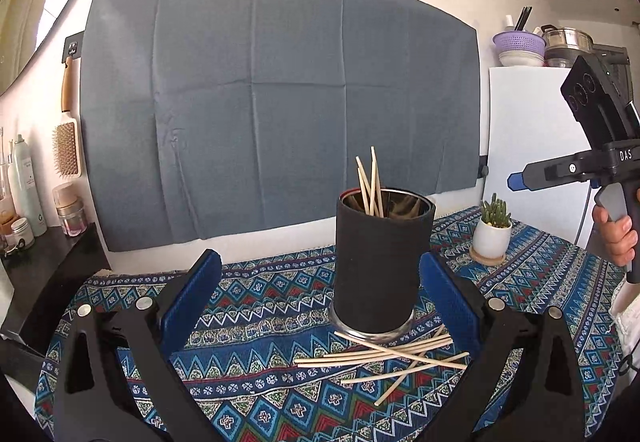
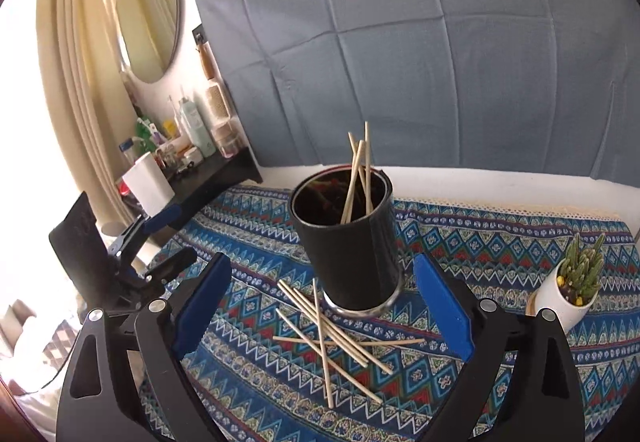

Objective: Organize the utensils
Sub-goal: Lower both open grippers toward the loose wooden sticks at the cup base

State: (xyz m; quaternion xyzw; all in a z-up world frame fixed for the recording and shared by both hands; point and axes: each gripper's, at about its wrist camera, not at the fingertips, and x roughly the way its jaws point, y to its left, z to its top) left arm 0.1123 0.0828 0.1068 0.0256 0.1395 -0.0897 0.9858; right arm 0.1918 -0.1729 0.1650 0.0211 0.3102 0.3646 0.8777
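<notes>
Right now your left gripper [image 1: 320,294] stands wide open with nothing pressed by its blue pads; the black cup [image 1: 382,262] sits upright between the fingers but apart from both. Your right gripper [image 2: 322,306] is spread wide too, and empty, its fingers flanking the cup's base [image 2: 362,302] without touching.

Four chopsticks in the cup [image 1: 370,181] lean against its rim. The loose chopsticks [image 2: 332,338] lie crossed in a heap on the patterned cloth [image 2: 260,242], just on the near side of the cup.

For room, you have bare cloth to the left of the heap and toward the near edge. On the right, the potted cactus [image 2: 572,286] stands well apart from the cup.

Only the left wrist view shows your right hand [image 1: 618,238] on its handle at the right edge. Only the right wrist view shows the cloth's far lace edge, the dark shelf [image 2: 216,177] at the table's far left corner, and your other gripper hanging at the left, off the table's edge.
</notes>
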